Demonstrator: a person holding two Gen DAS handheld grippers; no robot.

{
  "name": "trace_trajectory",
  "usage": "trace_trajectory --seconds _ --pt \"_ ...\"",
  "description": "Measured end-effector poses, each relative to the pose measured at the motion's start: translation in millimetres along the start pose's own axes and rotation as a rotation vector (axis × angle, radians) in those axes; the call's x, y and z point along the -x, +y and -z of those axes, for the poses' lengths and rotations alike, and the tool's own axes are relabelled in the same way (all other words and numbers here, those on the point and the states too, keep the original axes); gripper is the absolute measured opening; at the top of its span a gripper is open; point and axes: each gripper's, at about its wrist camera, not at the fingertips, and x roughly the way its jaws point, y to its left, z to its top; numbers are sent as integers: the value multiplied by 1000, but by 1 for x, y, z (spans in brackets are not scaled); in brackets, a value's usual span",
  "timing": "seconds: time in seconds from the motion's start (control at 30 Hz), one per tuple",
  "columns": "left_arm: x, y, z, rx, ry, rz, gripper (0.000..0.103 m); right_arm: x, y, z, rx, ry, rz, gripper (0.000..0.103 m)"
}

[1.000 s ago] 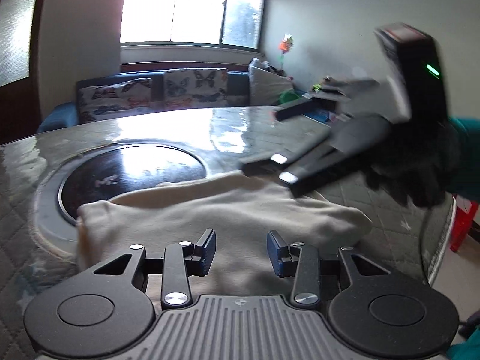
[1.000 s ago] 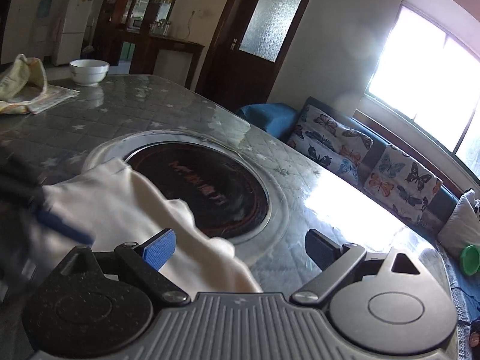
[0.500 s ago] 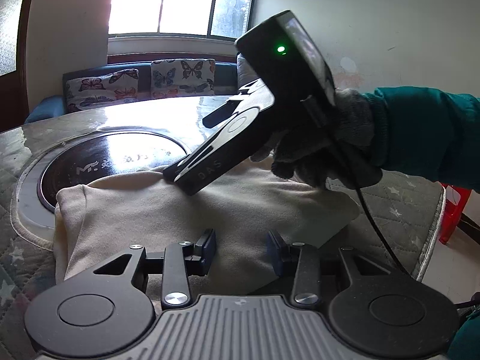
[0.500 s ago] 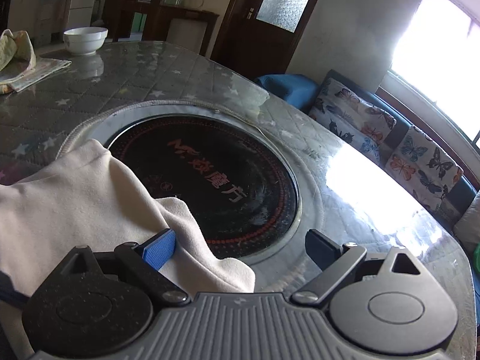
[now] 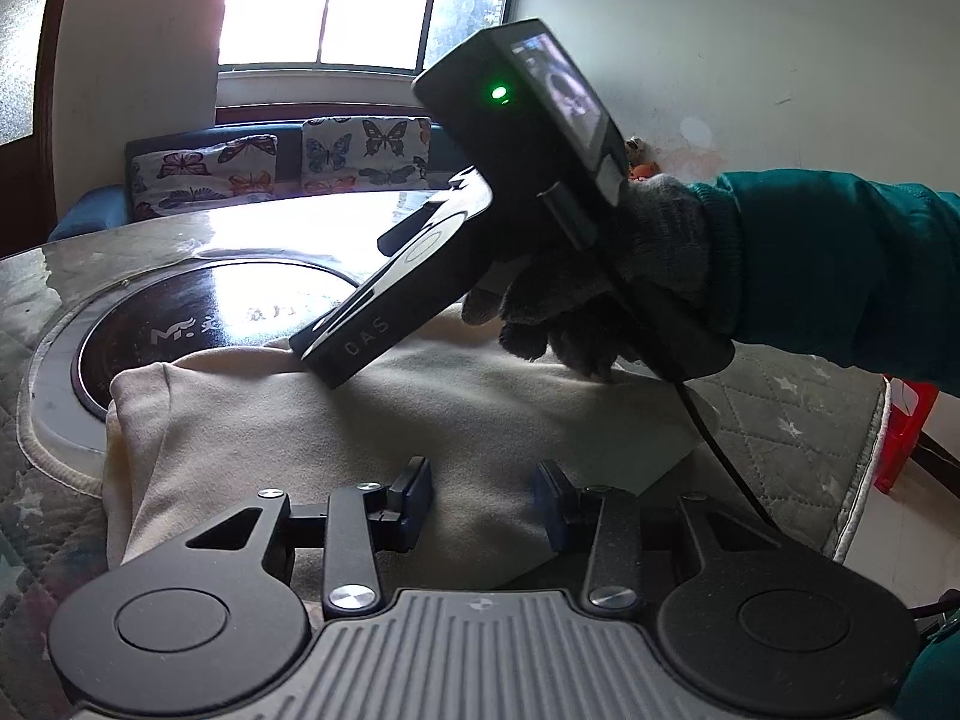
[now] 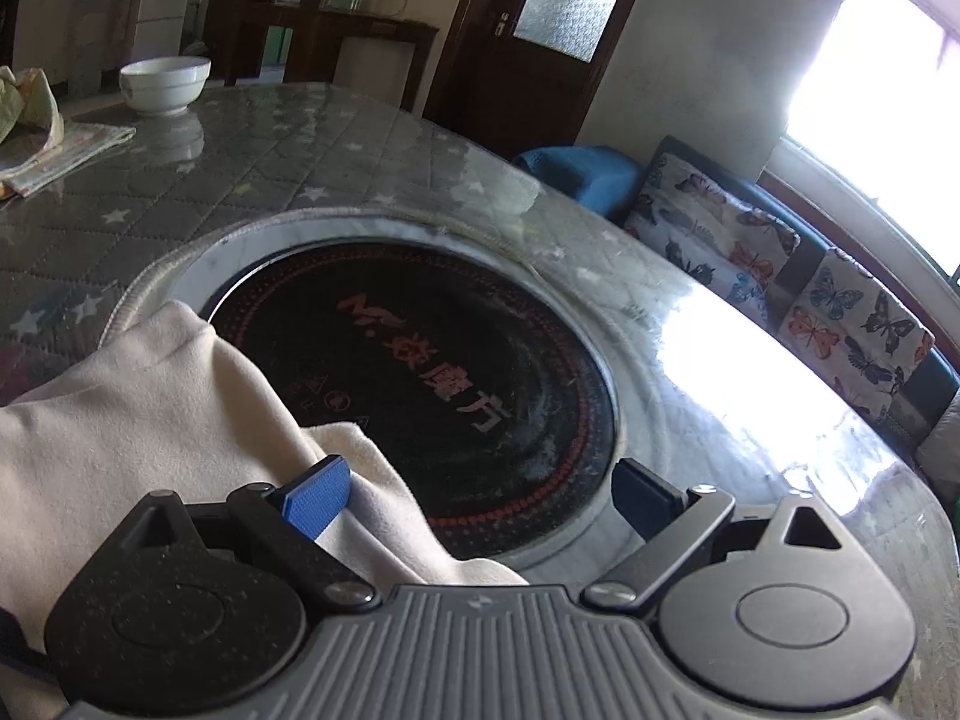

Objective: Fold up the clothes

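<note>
A folded cream garment (image 5: 372,420) lies on the round table, its far edge over the black hotplate (image 5: 228,312). My left gripper (image 5: 483,495) is open and empty, low over the garment's near edge. My right gripper, seen in the left wrist view (image 5: 312,354), presses down on the garment's far edge. In its own view the right gripper (image 6: 480,489) is open, with the left blue pad (image 6: 318,495) on the cream cloth (image 6: 150,420) and the right finger over the hotplate (image 6: 432,372).
The table has a grey quilted star-pattern cover (image 6: 252,162). A white bowl (image 6: 165,84) and a folded cloth (image 6: 42,144) sit at its far side. A butterfly-print sofa (image 5: 270,168) stands beyond. The table edge (image 5: 864,480) and a red stool (image 5: 906,432) are on the right.
The right gripper has swung in from the right and come down onto the garment's far edge. The left gripper has moved a little closer over the cloth.
</note>
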Motion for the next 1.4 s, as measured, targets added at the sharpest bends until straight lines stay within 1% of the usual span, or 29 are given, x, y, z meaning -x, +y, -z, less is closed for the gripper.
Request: trace_trajectory --seconds 0.13,0.2,0.3,0.4,0.5,0.63,0.73,0.9,1.03,1.17,1.23,1.37,1.4 --pt "4 2 -2 12 1 -2 42 7 -1 -3 -2 -17 -1 96" --pt "9 7 -5 20 -5 -18 42 16 -3 -3 0 -28 -2 96" --pt "19 19 -12 46 -36 -51 42 32 -6 0 2 -45 4 96" --pt "26 36 -20 84 -64 -109 42 48 -8 8 -8 -59 2 96" --pt "26 53 -25 139 -70 -151 42 58 -11 20 -25 -56 21 96" --pt "21 68 -29 181 -64 -195 42 60 -19 39 -72 -28 63 96" --pt "16 73 -29 193 -48 -220 42 61 -29 49 -120 -17 91 96" --pt "8 79 -24 211 -18 -240 42 53 -40 56 -162 -1 130 96" --pt "6 81 -22 215 -9 -246 42 45 -43 60 -182 17 130 96" --pt "10 82 -22 224 -17 -243 42 51 -42 59 -177 7 136 96" --pt "15 83 -22 235 -24 -252 42 57 -40 57 -171 -6 131 96" --pt "23 89 -21 267 -28 -275 43 76 -29 54 -151 -39 87 96" --pt "25 92 -20 277 -27 -282 44 80 -25 54 -145 -47 74 96"
